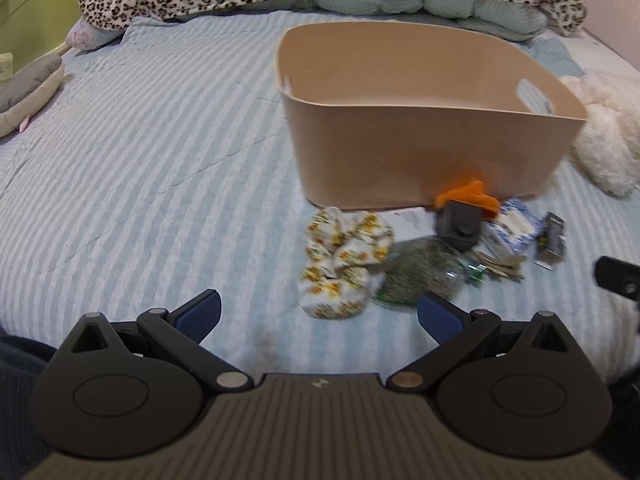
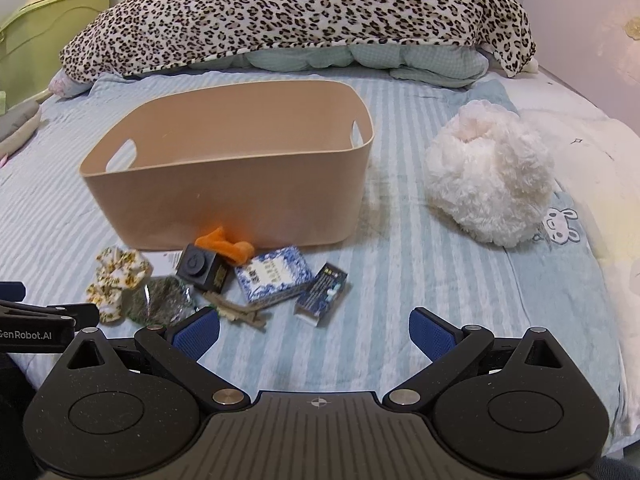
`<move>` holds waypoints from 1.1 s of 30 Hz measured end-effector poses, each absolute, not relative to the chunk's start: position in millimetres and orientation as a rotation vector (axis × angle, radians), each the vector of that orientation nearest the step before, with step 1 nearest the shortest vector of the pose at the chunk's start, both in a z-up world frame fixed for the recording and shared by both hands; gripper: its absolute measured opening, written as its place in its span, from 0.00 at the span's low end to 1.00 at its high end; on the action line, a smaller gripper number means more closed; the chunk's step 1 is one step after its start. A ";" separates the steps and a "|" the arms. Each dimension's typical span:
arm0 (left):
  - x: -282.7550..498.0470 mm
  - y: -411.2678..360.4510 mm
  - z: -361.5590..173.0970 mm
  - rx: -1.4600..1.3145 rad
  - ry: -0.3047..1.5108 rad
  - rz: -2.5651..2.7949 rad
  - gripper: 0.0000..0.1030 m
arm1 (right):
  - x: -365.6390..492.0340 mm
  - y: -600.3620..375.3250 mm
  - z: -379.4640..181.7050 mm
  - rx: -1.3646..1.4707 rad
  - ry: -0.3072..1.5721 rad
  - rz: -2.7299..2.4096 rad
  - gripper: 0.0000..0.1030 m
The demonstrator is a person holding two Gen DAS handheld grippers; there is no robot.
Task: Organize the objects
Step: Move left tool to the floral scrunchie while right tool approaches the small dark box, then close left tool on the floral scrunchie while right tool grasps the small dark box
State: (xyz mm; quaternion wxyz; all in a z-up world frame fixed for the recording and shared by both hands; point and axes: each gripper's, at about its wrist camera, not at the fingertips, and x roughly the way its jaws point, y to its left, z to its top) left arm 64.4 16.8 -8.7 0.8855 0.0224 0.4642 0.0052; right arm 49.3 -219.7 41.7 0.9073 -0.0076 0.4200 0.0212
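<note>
Clutter lay before the bin [image 2: 224, 184]: scrunchie [image 2: 116, 280], cube [image 2: 202, 268], box [image 2: 272, 276]. Left gripper [image 1: 318, 320] and right gripper [image 2: 314, 330] gaped wide, empty.

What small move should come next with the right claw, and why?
Probably ease the right claw forward and down over the small dark box. Its jaws stand wide open and empty, that box lies nearest in front of it, apart from the other clutter, and the tan bin behind looks empty.
</note>
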 end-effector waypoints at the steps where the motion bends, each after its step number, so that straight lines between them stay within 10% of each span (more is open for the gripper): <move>1: 68.8 19.8 -10.4 0.048 0.968 0.019 1.00 | 52.8 -221.2 40.9 -0.010 0.867 0.039 1.00; 26: 131.7 38.4 -67.8 0.048 1.048 -0.026 0.99 | 117.1 -229.7 -31.7 0.078 1.016 -0.039 0.61; 33: 121.8 33.4 -55.3 0.056 0.996 -0.067 0.45 | 114.4 -226.1 -35.1 0.048 1.008 -0.038 0.20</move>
